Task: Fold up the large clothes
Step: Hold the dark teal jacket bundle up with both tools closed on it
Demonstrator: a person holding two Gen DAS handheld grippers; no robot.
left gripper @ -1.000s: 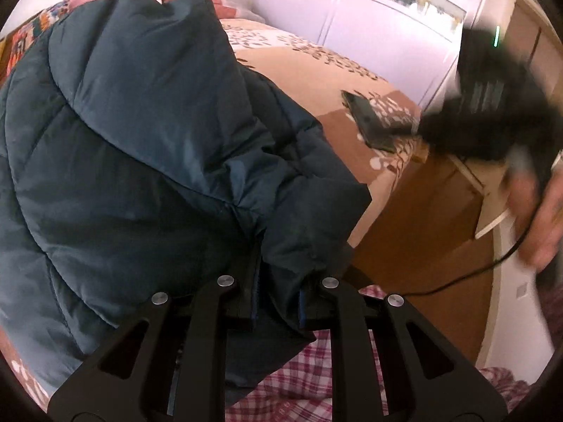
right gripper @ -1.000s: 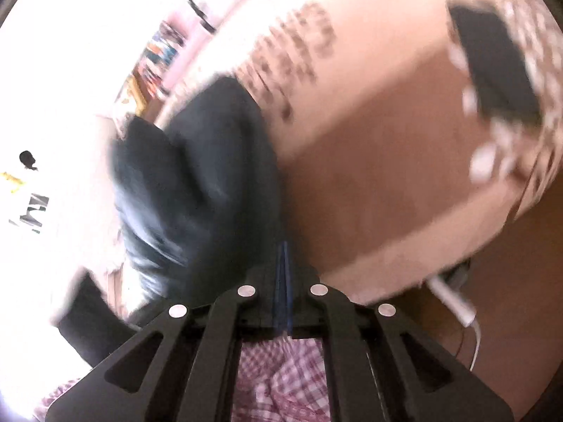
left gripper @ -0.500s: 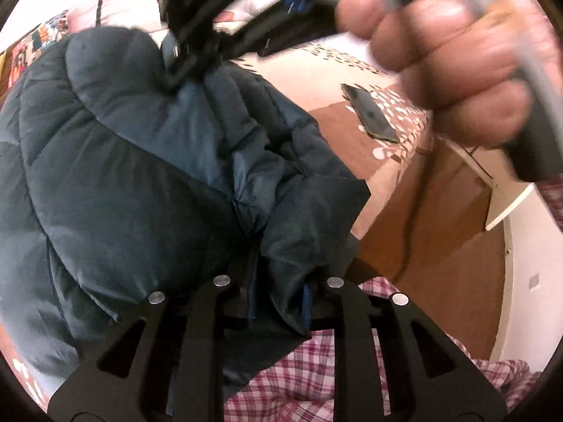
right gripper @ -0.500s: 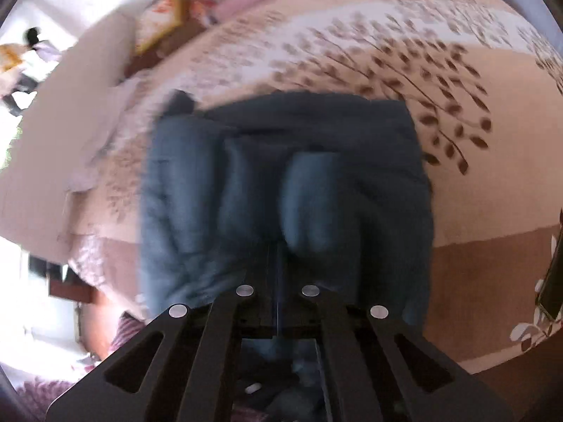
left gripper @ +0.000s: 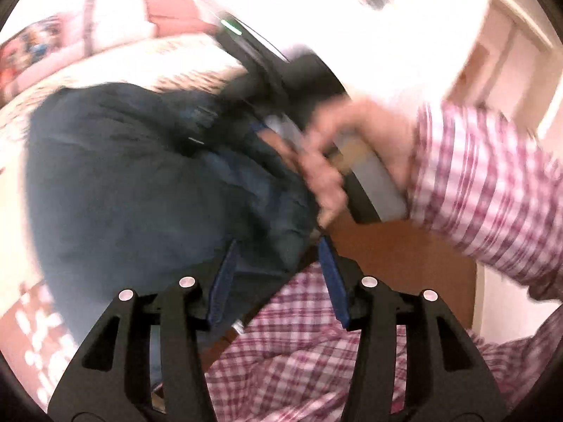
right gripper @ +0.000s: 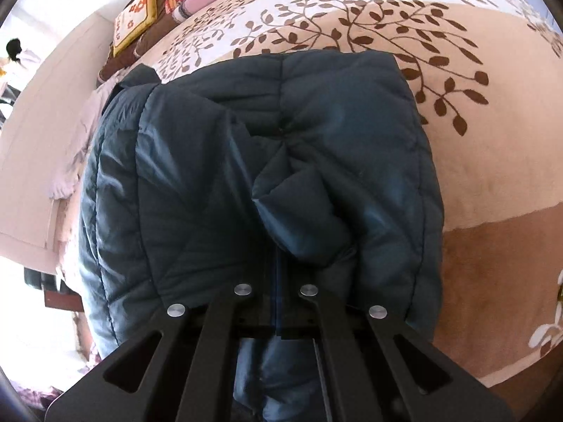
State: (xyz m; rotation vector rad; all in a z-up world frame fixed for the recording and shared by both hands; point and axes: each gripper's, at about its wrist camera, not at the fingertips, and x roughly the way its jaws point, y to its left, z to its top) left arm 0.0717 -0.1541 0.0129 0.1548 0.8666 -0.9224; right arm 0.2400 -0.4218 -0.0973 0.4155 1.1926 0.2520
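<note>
The dark blue padded jacket [right gripper: 253,183] lay folded on the leaf-patterned bed [right gripper: 492,176], nearer its left edge. The right tongs [right gripper: 278,281] were pressed together, pinching a fold at its near edge. The left tongs [left gripper: 278,277] stood spread, jacket cloth lying loosely between them.

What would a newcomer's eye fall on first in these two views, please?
The dark teal puffer jacket fills the middle of the right wrist view, folded on the leaf-patterned bedspread. The right gripper is shut on its near edge. In the blurred left view, the left gripper hangs open beside it.
</note>
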